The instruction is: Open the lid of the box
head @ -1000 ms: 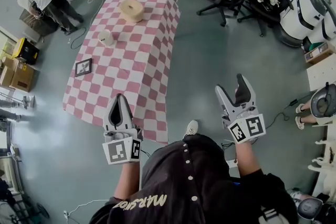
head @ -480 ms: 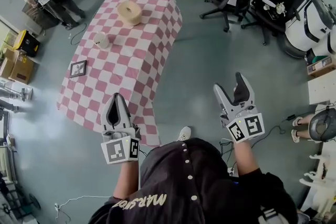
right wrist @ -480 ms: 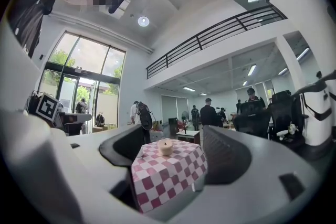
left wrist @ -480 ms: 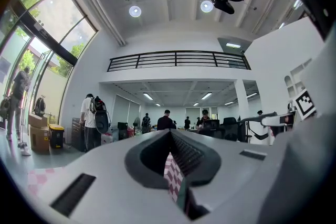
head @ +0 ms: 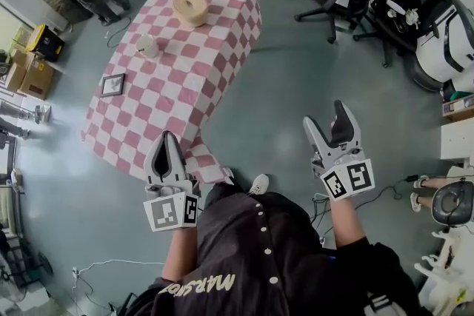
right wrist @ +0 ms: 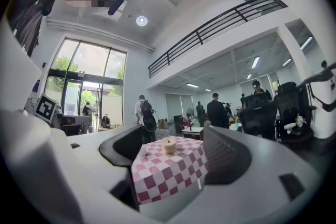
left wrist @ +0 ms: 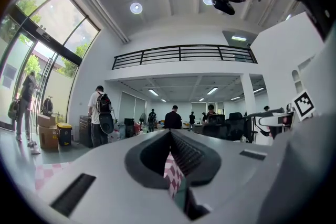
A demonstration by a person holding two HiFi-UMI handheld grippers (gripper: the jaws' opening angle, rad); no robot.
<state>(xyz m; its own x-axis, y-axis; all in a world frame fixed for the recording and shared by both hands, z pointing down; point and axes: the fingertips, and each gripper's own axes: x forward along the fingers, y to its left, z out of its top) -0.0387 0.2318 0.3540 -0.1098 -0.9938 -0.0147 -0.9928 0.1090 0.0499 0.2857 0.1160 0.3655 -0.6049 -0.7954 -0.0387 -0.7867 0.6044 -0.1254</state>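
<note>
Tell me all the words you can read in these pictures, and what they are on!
"MARSION": printed on the person's dark shirt, seen upside down; the letters are small, so I'm not fully sure.
No words: the cubes on the left gripper and the right gripper carry only black-and-white square patterns.
Too small to read: the framed picture on the checkered table.
</note>
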